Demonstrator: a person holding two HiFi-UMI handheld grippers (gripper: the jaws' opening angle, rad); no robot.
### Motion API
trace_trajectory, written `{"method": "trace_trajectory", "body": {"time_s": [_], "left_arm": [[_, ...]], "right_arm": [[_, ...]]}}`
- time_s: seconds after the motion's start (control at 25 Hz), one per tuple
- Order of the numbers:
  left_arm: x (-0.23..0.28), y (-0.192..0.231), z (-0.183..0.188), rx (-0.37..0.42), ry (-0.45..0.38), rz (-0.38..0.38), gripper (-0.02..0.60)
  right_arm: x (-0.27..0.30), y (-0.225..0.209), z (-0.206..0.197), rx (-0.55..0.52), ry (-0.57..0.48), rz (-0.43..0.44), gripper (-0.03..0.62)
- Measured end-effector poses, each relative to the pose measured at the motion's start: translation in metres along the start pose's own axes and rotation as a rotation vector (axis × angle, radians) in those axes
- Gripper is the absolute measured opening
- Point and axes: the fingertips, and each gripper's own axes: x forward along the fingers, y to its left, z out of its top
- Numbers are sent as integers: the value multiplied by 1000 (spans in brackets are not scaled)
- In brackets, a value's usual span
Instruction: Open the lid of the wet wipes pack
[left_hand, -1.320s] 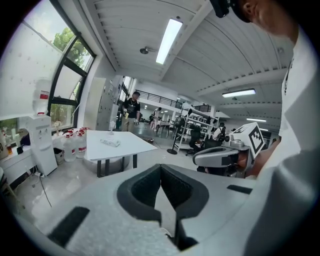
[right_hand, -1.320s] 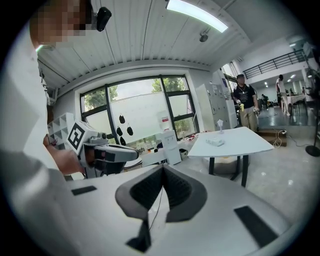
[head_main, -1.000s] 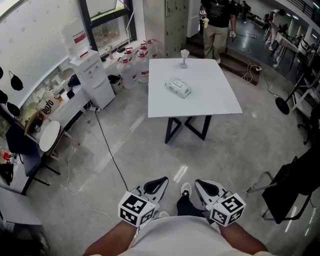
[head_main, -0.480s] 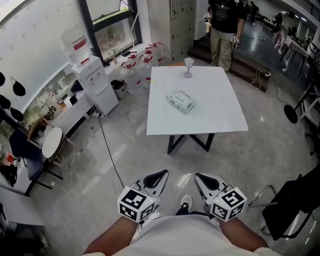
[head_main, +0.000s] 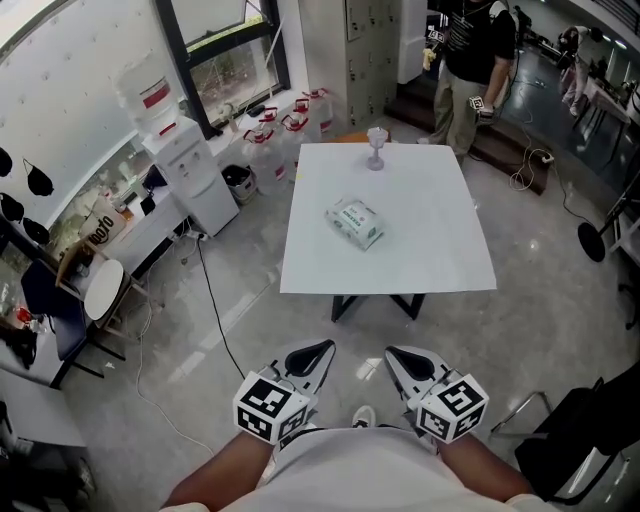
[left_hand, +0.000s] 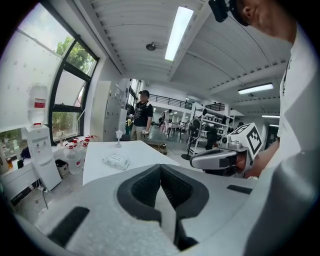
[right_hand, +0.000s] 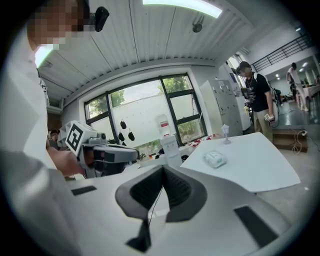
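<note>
The wet wipes pack (head_main: 354, 222) lies with its lid closed near the middle of a white table (head_main: 420, 255), some way ahead of me. A small clear goblet (head_main: 376, 148) stands at the table's far edge. Both grippers are held close to my body above the floor, well short of the table. My left gripper (head_main: 312, 353) and right gripper (head_main: 403, 358) are both shut and hold nothing. The left gripper view shows the pack (left_hand: 116, 161) far beyond its closed jaws. The right gripper view shows the pack (right_hand: 215, 159) likewise, far off.
A person (head_main: 478, 60) stands behind the table's far right corner. A water dispenser (head_main: 185, 165) and several water jugs (head_main: 290, 122) stand at the left by the window. A cable (head_main: 215, 310) runs across the floor. A dark chair (head_main: 590, 450) sits at the lower right.
The table and pack have come nearer and sit lower in the head view. Both grippers stayed shut in front of my body. The person behind the table has shifted right.
</note>
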Motion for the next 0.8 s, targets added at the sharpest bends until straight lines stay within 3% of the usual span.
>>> {"method": "trace_trajectory", "body": {"time_s": [0.44, 0.8], "left_arm": [[33, 14, -2, -25, 45, 50, 0], [67, 46, 1, -28, 52, 2, 0]], "right_arm": [[11, -42, 1, 44, 9, 18, 6], [49, -63, 6, 31, 44, 8, 6]]}}
